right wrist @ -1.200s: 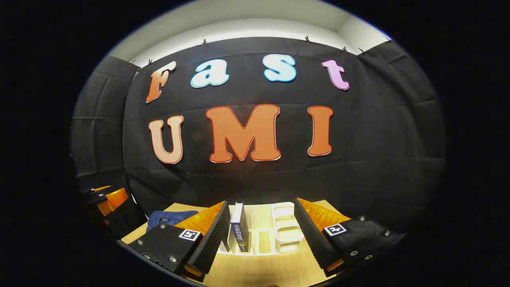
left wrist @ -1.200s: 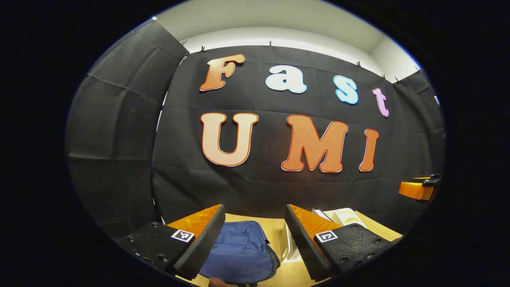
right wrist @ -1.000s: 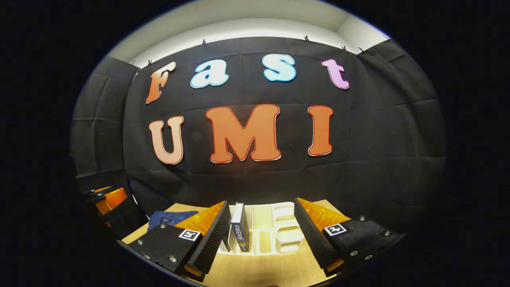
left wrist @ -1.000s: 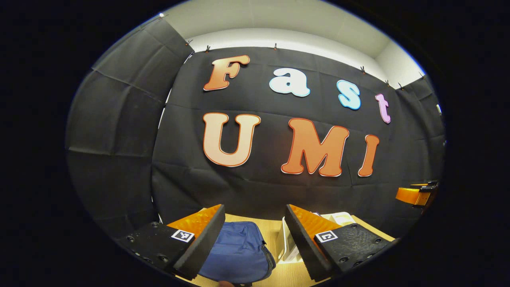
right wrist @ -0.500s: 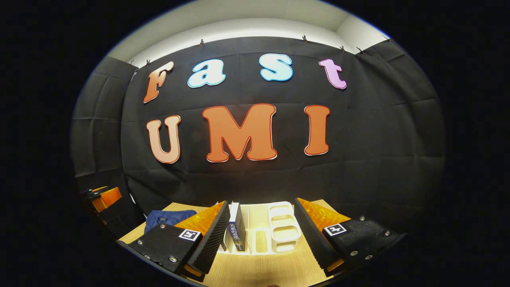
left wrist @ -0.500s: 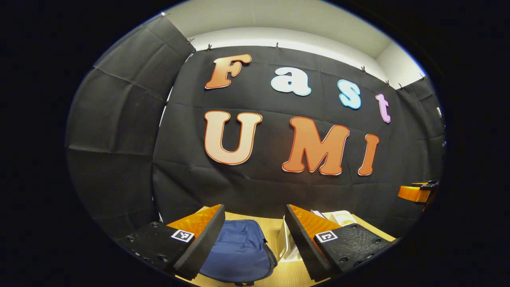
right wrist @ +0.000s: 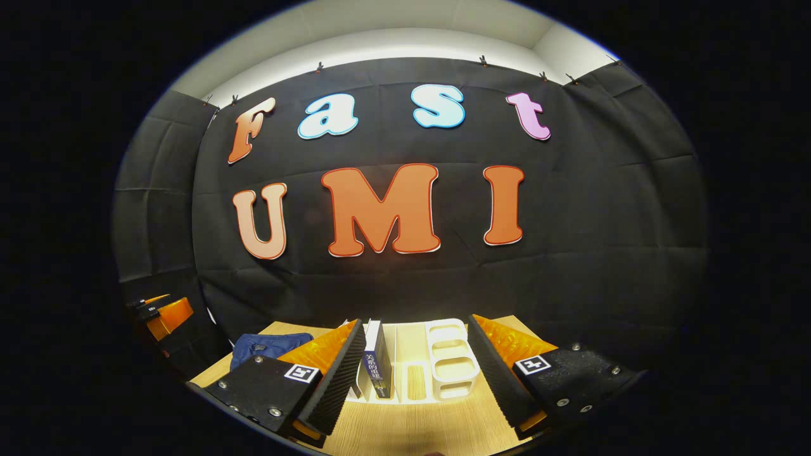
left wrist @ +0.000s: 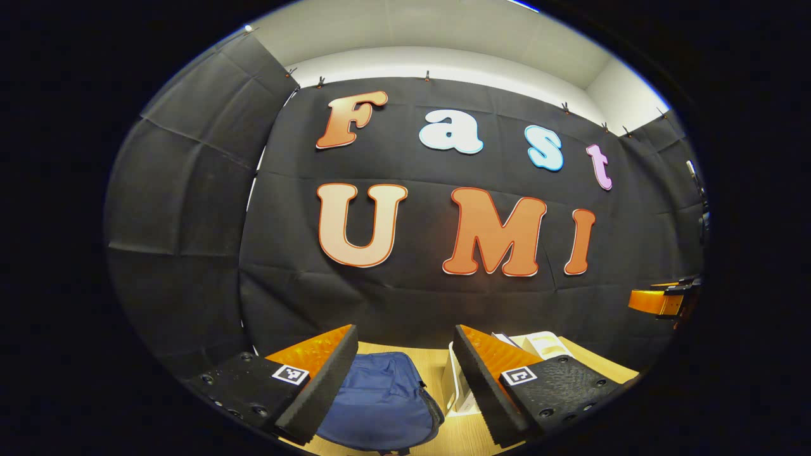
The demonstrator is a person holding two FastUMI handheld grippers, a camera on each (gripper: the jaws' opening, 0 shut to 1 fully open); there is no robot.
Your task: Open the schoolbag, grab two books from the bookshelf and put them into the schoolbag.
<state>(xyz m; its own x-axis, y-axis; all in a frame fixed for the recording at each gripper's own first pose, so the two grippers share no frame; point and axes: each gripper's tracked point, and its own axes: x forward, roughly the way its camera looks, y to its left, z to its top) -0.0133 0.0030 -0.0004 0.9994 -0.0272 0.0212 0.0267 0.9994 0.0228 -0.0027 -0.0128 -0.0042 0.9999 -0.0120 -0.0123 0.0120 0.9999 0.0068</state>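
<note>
Left gripper view: the schoolbag [left wrist: 380, 399], a blue soft bag, lies flat on the counter [left wrist: 437, 367] directly ahead of and below the left hand-held gripper [left wrist: 405, 386], framed between its two fingers. Its long axis runs near to far, roughly in line with that gripper's pointing direction. A zip line shows along the bag's right edge; the bag appears shut, and no contents can be seen. The left hand-held gripper is spread wide, holds nothing, and stands clear above the bag.

Judgement: the left hand-held gripper is the nearer one to the bag, so opening falls to it, and the coming move turns on descending forward and slightly right onto that zip edge.

The bookshelf [right wrist: 443, 373], a white slotted rack, stands just right of the bag on the counter. Seen from the right gripper view, it lies straight ahead of the right hand-held gripper [right wrist: 415, 380], between its fingers. One dark book [right wrist: 377, 367] stands upright in a left slot, spine toward the near side; another pale edge stands just left of it, partly hidden. The right-hand compartments of the rack look empty. The right hand-held gripper is likewise spread and holds nothing.

Judgement: no step is completed; the bag is still to be opened.
</note>
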